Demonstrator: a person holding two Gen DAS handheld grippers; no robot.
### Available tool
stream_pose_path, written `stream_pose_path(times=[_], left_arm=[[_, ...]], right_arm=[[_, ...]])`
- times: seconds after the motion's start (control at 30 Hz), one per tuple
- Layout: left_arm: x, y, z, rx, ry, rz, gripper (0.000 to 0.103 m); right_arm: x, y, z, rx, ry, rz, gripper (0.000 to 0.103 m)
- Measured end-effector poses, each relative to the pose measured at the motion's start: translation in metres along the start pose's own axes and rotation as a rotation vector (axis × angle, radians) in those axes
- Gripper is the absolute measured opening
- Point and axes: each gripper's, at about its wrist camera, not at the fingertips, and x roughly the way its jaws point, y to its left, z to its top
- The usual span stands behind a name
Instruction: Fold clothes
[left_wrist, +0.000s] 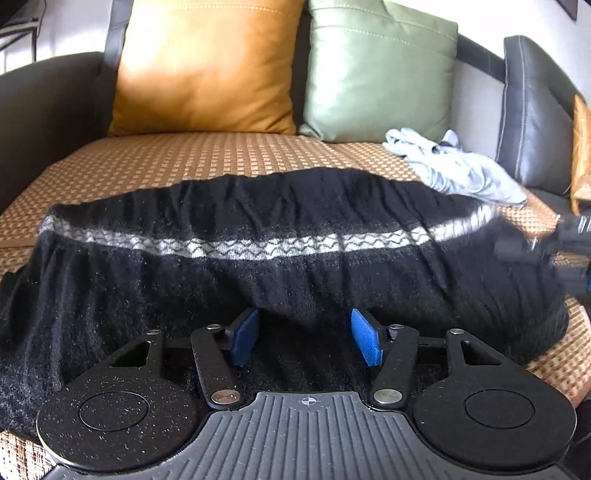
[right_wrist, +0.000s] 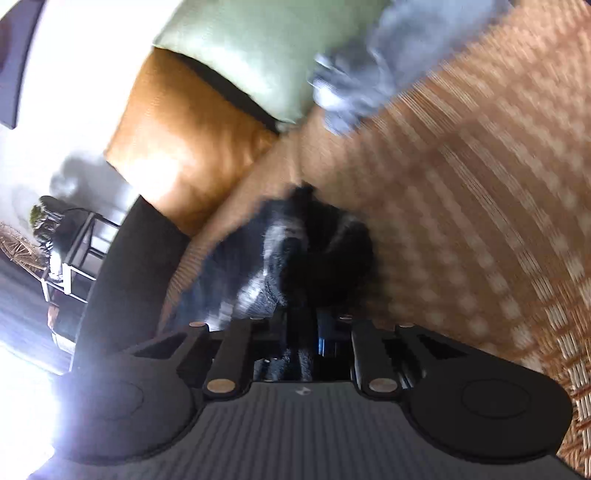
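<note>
Nearest the left wrist camera, the left gripper (left_wrist: 303, 338) stands with its blue-padded fingers (left_wrist: 365, 341) spread wide, pressing on nothing; the near hem of the black knitted sweater with a grey-white zigzag band (left_wrist: 258, 266) lies on the seat between and just beyond them. The sweater lies flat across the woven tan-and-brown checked seat mat (left_wrist: 166, 162), its long axis running left to right, the patterned band following the same line, its far edge gathered in small ribs. At the sweater's right end, the right gripper (left_wrist: 569, 236) shows as a dark blur. In the right wrist view the right gripper (right_wrist: 301, 314) has its jaws drawn nearly together on a bunched corner of the sweater, though motion blur hides the pads. Beyond the sweater's far right edge lies a crumpled pale grey garment (left_wrist: 454, 166). Farthest back, an orange leather-look square cushion (left_wrist: 207, 66) and a green one (left_wrist: 376, 70) lean against the dark sofa back (left_wrist: 535, 110).
</note>
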Motion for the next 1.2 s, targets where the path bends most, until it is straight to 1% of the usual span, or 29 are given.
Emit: stream_pose_path(times=[0.1,0.17,0.2,0.27,0.33,0.4,0.47,0.57,0.63,0.67,0.7,0.73,0.77,0.8,0.83,0.9,0.93,0.97,1.0,1.07,1.1,1.17,1.2], left_arm=[[-0.034,0.031,0.007,-0.148,-0.047,-0.066,0.072],[-0.062,0.058,0.005,-0.205,-0.105,-0.06,0.074],[-0.077,0.071,0.003,-0.216,-0.131,-0.041,0.074],[-0.102,0.095,-0.003,-0.21,-0.164,0.016,0.074],[-0.12,0.119,-0.012,-0.217,-0.18,0.059,0.075],[-0.132,0.14,-0.025,-0.25,-0.184,0.08,0.077],[-0.139,0.16,-0.04,-0.311,-0.184,0.092,0.077],[-0.14,0.177,-0.058,-0.377,-0.172,0.093,0.077],[-0.138,0.182,-0.065,-0.387,-0.159,0.098,0.077],[-0.136,0.184,-0.068,-0.39,-0.153,0.101,0.077],[-0.136,0.185,-0.07,-0.393,-0.148,0.101,0.077],[-0.137,0.187,-0.071,-0.398,-0.148,0.098,0.077],[-0.138,0.188,-0.072,-0.403,-0.149,0.093,0.077],[-0.139,0.188,-0.069,-0.406,-0.155,0.087,0.077],[-0.14,0.188,-0.066,-0.408,-0.162,0.08,0.077],[-0.145,0.185,-0.058,-0.409,-0.181,0.056,0.077],[-0.149,0.183,-0.054,-0.409,-0.192,0.033,0.077],[-0.152,0.18,-0.051,-0.409,-0.204,0.01,0.078],[-0.154,0.177,-0.047,-0.42,-0.208,-0.025,0.081],[-0.158,0.169,-0.038,-0.441,-0.21,-0.098,0.081],[-0.16,0.163,-0.035,-0.446,-0.209,-0.123,0.084],[-0.161,0.149,-0.027,-0.437,-0.212,-0.123,0.086],[-0.159,0.142,-0.022,-0.433,-0.213,-0.093,0.087]], right_arm=[[-0.012,0.071,0.019,-0.136,-0.007,0.025,0.013],[-0.007,0.134,0.025,-0.275,0.015,0.026,0.013],[0.002,0.164,0.023,-0.342,0.036,0.023,0.013],[0.024,0.223,0.014,-0.469,0.086,0.015,0.013],[0.054,0.271,-0.002,-0.576,0.146,0.0,0.013],[0.09,0.307,-0.026,-0.668,0.213,-0.019,0.013],[0.126,0.332,-0.055,-0.738,0.282,-0.039,0.013],[0.172,0.338,-0.096,-0.774,0.369,-0.073,0.013],[0.195,0.332,-0.119,-0.788,0.419,-0.098,0.014],[0.206,0.328,-0.131,-0.795,0.443,-0.111,0.016],[0.213,0.325,-0.138,-0.79,0.462,-0.1,0.022],[0.215,0.322,-0.142,-0.779,0.477,-0.076,0.033],[0.214,0.321,-0.142,-0.76,0.489,-0.034,0.04],[0.206,0.321,-0.138,-0.731,0.487,0.025,0.047],[0.196,0.323,-0.132,-0.701,0.473,0.087,0.049],[0.165,0.324,-0.112,-0.655,0.409,0.202,0.051],[0.149,0.32,-0.103,-0.649,0.371,0.222,0.054],[0.133,0.313,-0.096,-0.652,0.33,0.222,0.056],[0.117,0.305,-0.089,-0.655,0.29,0.221,0.057],[0.086,0.291,-0.075,-0.66,0.209,0.219,0.057],[0.075,0.278,-0.071,-0.654,0.19,0.206,0.057],[0.061,0.247,-0.068,-0.632,0.183,0.158,0.057],[0.058,0.232,-0.068,-0.62,0.185,0.126,0.056]])
